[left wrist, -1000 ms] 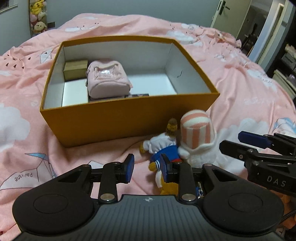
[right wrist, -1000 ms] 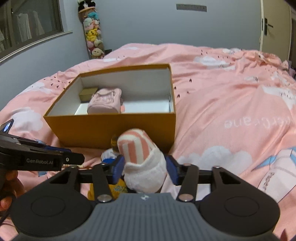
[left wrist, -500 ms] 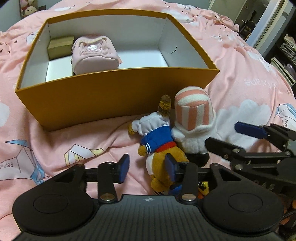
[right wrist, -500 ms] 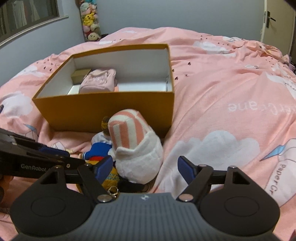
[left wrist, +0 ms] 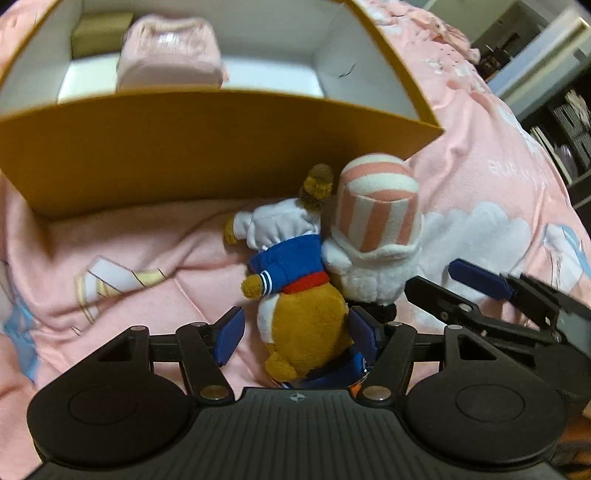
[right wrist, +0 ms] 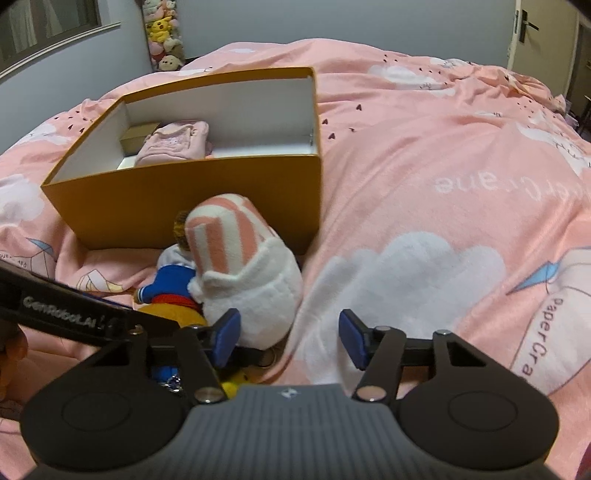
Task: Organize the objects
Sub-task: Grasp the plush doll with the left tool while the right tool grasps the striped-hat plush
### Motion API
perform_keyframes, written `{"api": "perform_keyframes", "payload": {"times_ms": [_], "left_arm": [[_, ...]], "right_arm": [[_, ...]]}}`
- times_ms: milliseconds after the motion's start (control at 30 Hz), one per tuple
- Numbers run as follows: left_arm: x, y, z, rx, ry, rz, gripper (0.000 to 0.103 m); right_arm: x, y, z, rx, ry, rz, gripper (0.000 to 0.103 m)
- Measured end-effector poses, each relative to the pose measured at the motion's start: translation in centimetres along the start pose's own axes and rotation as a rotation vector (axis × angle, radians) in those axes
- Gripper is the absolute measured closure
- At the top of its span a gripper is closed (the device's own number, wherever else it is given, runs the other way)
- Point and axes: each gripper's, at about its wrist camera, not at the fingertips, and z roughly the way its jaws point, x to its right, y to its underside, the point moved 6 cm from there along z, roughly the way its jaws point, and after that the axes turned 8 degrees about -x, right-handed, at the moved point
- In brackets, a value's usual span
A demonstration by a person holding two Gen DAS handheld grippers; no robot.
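Both tongs (left wrist: 295,330) (right wrist: 290,338) moved lower; left opened around bear (left wrist: 303,317).

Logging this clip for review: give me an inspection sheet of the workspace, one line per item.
Surface: pink bedspread with cloud prints, rumpled.
Job's things: open orange box holding a pink pouch and a small tan box; bear plush and striped plush lie side by side, touching, against the box's front wall.
Clutter: keyrings by the plushes.
Grippers: left gripper open, jaws just opening, straddling the bear's lower body; right gripper open, jaws just closing, striped plush at its left finger, not clamped.
Cables: nothing seen.
Surroundings: plush toys stacked by the wall, window, door, shelves.
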Motion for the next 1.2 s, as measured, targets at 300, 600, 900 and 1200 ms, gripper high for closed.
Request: {"api": "perform_keyframes", "payload": {"times_ms": [300,600,900,1200], "left_arm": [[-0.4,-0.3,1.9,-0.053,0.071,-0.087,0.042],[-1.3,0.7,-2.5,0.051,-0.007,-0.064,0.047],[-3.7,0.4,-5.7,0.168,-0.089,-0.095,0.047],[-4.7,0.4,-5.5,0.168,-0.087,-0.117,0.047]], "right_arm": [[-0.6,0.2,0.5,-0.014,-0.030,-0.031,0.047],[-2.6,0.3,0.1,0.009,-0.042,-0.128,0.046],[-6.9,-0.1,1.2,0.049,0.019,-0.379,0.038],[-8.8,-0.1,4.1,0.009,0.161,-0.570,0.034]]}}
